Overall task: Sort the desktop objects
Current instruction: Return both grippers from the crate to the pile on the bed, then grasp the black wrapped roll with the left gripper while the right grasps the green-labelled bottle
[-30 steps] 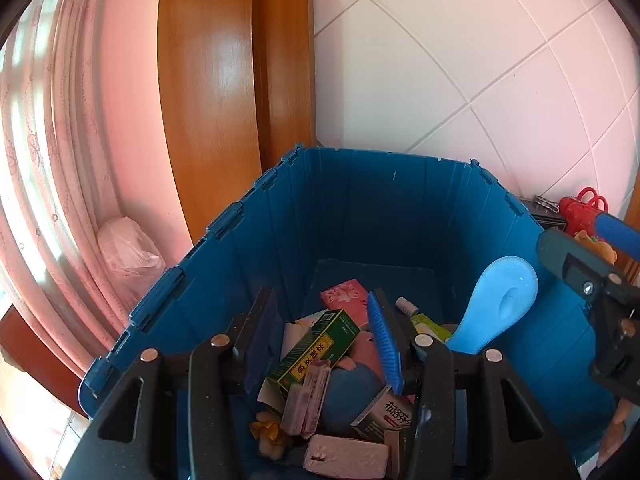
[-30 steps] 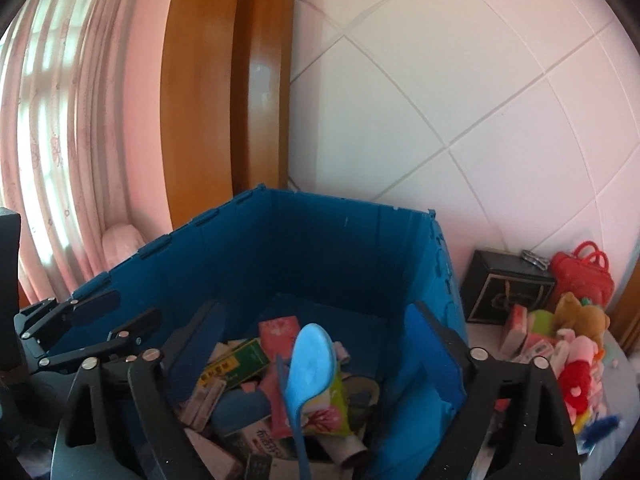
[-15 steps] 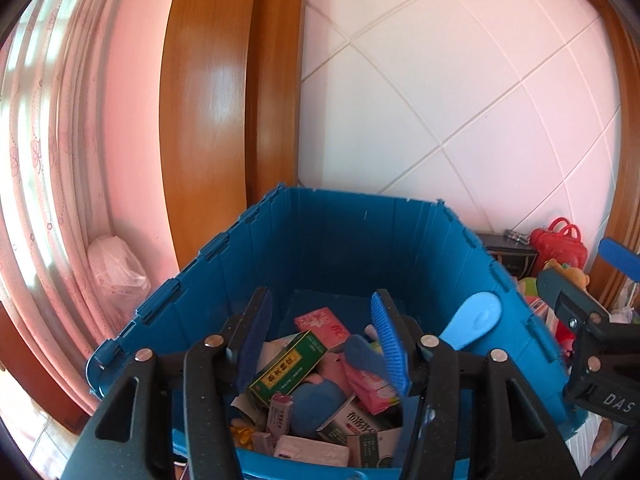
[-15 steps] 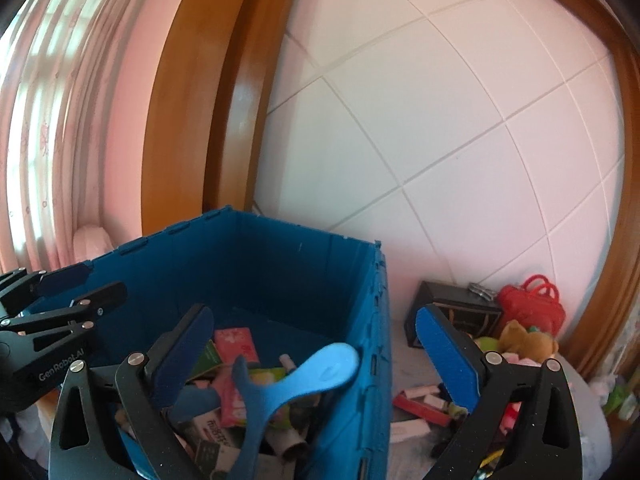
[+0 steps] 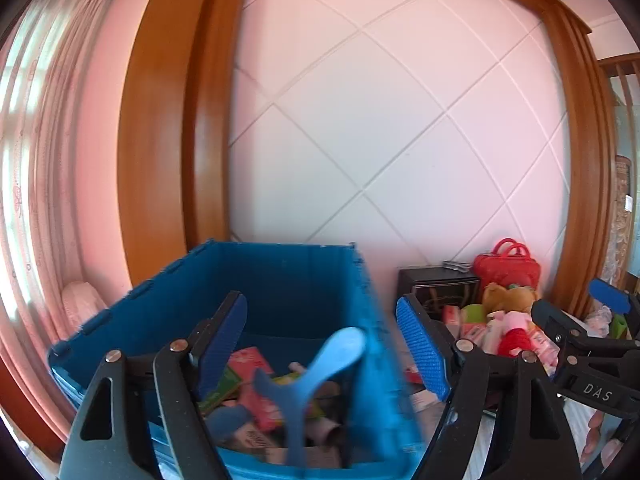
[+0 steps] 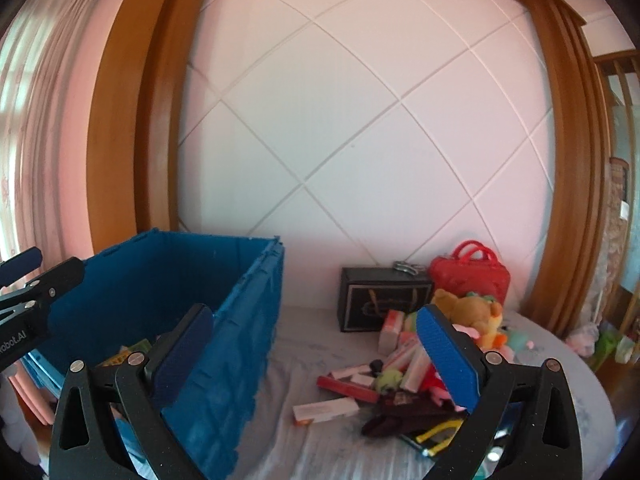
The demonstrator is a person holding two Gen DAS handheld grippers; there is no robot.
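A blue crate [image 5: 280,288] holds several boxes and a light blue shoehorn-shaped piece [image 5: 320,368] lying loose in it. My left gripper [image 5: 320,344] is open and empty, above the crate's right wall. My right gripper [image 6: 316,360] is open and empty, right of the crate [image 6: 224,320] and above the table. A pile of boxes, toys and tubes [image 6: 400,368] lies on the grey cloth behind and under its right finger. The right gripper also shows at the right edge of the left wrist view [image 5: 592,344].
A black box [image 6: 380,300], a red handbag [image 6: 472,272] and plush toys [image 6: 468,312] stand by the white tiled wall. A wooden frame [image 6: 128,140] and curtains are on the left. The table [image 6: 560,360] rounds off at the right.
The shoehorn piece has dropped from my right gripper into the crate. Both grippers rose and swung right; my left gripper opened wider, and the table pile came into view.
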